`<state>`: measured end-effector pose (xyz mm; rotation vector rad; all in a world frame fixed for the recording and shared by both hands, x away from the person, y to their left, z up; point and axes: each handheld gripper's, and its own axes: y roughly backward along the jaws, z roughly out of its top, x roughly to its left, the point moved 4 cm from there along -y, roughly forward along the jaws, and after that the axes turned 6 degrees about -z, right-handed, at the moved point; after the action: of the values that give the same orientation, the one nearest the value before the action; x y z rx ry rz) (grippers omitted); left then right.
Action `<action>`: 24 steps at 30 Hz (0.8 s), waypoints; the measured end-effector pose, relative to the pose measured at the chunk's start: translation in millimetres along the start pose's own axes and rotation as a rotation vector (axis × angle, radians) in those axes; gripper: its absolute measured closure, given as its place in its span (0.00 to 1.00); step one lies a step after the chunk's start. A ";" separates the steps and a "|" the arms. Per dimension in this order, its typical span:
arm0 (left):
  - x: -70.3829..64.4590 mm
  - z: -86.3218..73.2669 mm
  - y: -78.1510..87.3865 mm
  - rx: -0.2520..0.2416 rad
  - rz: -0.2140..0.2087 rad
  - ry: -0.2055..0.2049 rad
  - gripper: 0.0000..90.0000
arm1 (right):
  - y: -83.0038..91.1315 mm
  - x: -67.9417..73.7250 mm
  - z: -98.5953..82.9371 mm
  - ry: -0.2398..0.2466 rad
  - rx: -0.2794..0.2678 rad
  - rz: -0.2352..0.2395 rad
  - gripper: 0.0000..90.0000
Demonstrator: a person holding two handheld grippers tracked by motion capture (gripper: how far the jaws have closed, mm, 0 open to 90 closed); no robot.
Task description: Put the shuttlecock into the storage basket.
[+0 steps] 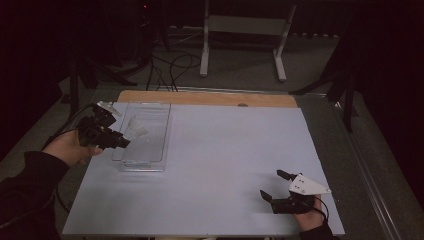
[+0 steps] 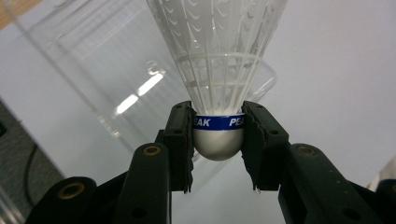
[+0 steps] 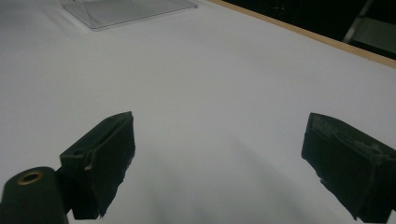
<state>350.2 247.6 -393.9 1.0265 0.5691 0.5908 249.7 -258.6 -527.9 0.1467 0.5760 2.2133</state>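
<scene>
L gripper (image 2: 218,140) jaws pinched shut, raised; R gripper (image 1: 274,185) jaws wide apart, low.

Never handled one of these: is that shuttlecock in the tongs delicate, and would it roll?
The shuttlecock looks light: its skirt is thin open mesh, probably easily crushed. The left tongs pinch its rounded base, seemingly firmer. Laid down, that cone would likely roll in a curve.

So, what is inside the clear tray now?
The clear tray looks empty. The left tool holds the shuttlecock over it, so the skirt covers part of the floor.
</scene>
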 end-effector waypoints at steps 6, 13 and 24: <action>8.5 -4.6 4.7 0.002 0.033 0.023 0.73 | -0.5 0.5 -0.1 0.002 0.002 0.002 0.11; 15.3 -6.8 5.3 -0.013 0.066 0.069 0.73 | -0.2 0.4 0.0 0.001 0.003 0.001 0.11; 22.9 -7.3 -6.8 -0.018 0.093 0.103 0.73 | -0.6 0.2 -0.8 0.002 0.004 0.004 0.11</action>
<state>362.7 265.1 -406.5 1.0133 0.6075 0.7328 249.8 -258.3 -528.9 0.1482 0.5817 2.2162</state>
